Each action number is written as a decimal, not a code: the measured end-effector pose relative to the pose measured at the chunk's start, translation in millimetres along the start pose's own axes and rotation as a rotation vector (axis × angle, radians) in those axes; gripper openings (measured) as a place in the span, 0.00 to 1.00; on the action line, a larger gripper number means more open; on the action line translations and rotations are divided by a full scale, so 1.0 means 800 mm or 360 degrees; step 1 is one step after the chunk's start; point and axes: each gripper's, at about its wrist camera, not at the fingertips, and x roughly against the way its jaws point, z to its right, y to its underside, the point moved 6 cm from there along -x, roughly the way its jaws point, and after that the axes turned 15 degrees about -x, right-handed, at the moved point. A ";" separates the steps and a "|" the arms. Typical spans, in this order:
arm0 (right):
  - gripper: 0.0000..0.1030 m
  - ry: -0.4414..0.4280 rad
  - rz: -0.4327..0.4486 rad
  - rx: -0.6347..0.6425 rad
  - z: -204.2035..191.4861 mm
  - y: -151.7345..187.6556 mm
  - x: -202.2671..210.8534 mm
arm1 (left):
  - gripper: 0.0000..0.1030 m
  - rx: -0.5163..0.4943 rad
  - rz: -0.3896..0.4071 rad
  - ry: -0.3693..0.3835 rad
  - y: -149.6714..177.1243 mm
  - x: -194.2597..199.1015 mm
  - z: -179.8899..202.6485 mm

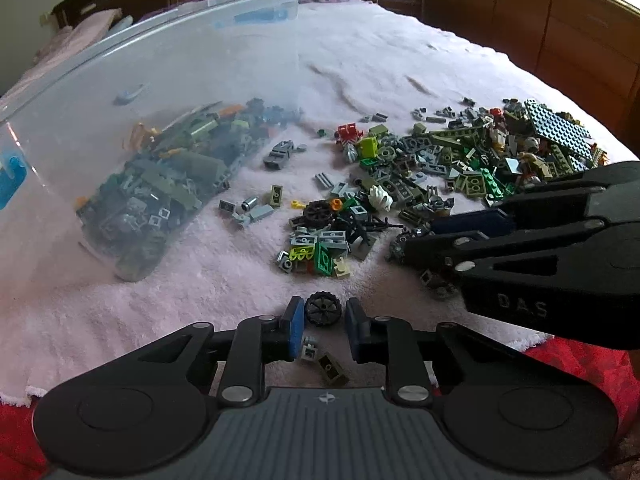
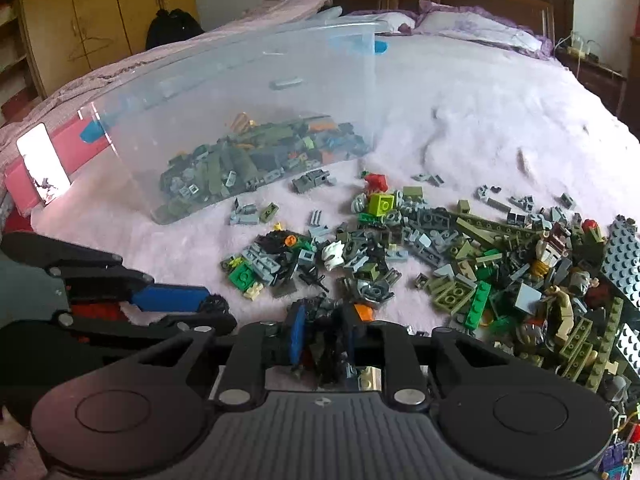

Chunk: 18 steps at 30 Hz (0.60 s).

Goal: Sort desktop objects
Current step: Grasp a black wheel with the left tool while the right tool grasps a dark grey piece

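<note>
- A clear bin (image 1: pixel 120 92) lies tipped on its side at the left of the pink blanket (image 1: pixel 200 280) on the bed, with a heap of mostly green and grey bricks inside it (image 1: pixel 168 184).
- Just right of the bin's mouth sits a grey block (image 1: pixel 279 155), and loose small bricks (image 1: pixel 256 206) lie nearby.
- The left hand-held gripper (image 1: pixel 323 316) is low over the blanket with its jaws parted, and a black wheel (image 1: pixel 322 308) sits between its blue pads; the left pad looks to touch the wheel, with a small gap at the right one.
- Below the wheel, between the fingers, lie a grey brick (image 1: pixel 310 350) and an olive brick (image 1: pixel 333 368).
- In the middle, a small cluster (image 1: pixel 324 236) holds a bright green plate and a white piece (image 1: pixel 380 197).
- The right hand-held gripper (image 2: pixel 323 334) is clenched on a dark grey clump (image 2: pixel 326 344) of joined pieces at the edge of the pile.
- At the right spreads the big pile (image 2: pixel 500 276), with a studded baseplate (image 2: pixel 624 264) at its far edge.
</note>
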 end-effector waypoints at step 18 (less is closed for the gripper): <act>0.19 -0.0006 0.0038 -0.0028 -0.001 -0.004 0.007 | 0.21 -0.0020 0.0045 -0.0021 -0.006 0.012 0.004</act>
